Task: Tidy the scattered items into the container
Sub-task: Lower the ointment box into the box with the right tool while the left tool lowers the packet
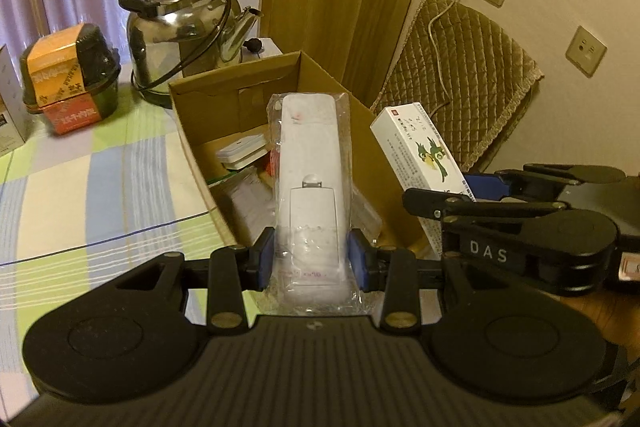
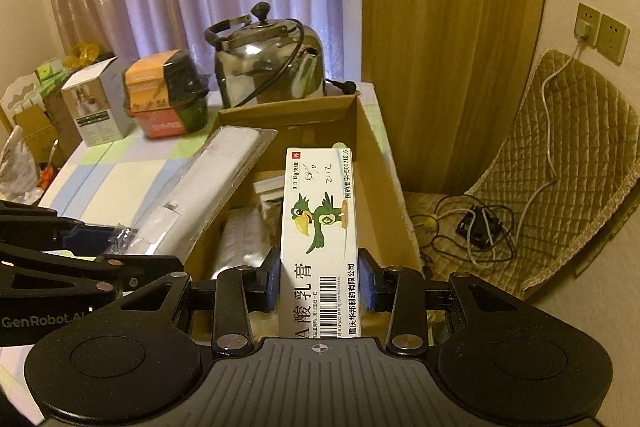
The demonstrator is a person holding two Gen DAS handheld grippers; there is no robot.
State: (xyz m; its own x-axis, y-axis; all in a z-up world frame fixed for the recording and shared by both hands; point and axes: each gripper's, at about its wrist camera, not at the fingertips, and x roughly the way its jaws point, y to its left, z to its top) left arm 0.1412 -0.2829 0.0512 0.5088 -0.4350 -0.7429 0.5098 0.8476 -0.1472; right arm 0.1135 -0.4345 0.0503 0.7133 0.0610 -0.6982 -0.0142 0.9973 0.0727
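My left gripper [image 1: 312, 259] is clamped on a long white remote control sealed in a clear plastic bag [image 1: 310, 187], blue pads pressing both sides near its lower end; it sticks out fwd over the open brown cardboard box [image 1: 192, 131]. My right gripper [image 2: 319, 283] is clamped on a white rectangular medicine carton w/ a green cartoon bird [image 2: 320, 227], also held over the box, nr its right wall. Carton print I can read: "0.1% 15g", "H50021816", a barcode, large chars ending "酸乳膏", plus handwritten "2.12". From the left cam the right gripper's body reads "DAS"; from the right cam the left one's reads "GenRobot.AI".

Inside the box: small white flat cases [image 1: 240, 151] and clear-wrapped packets, details too dim. The box sits at the right edge of the striped green-blue-cream tablecloth [image 1: 80, 187]. Behind it stands a shiny steel kettle w/ black handle [image 1: 180, 27]; left of that, an orange-and-red labelled black tub [image 1: 68, 79], text unreadable.
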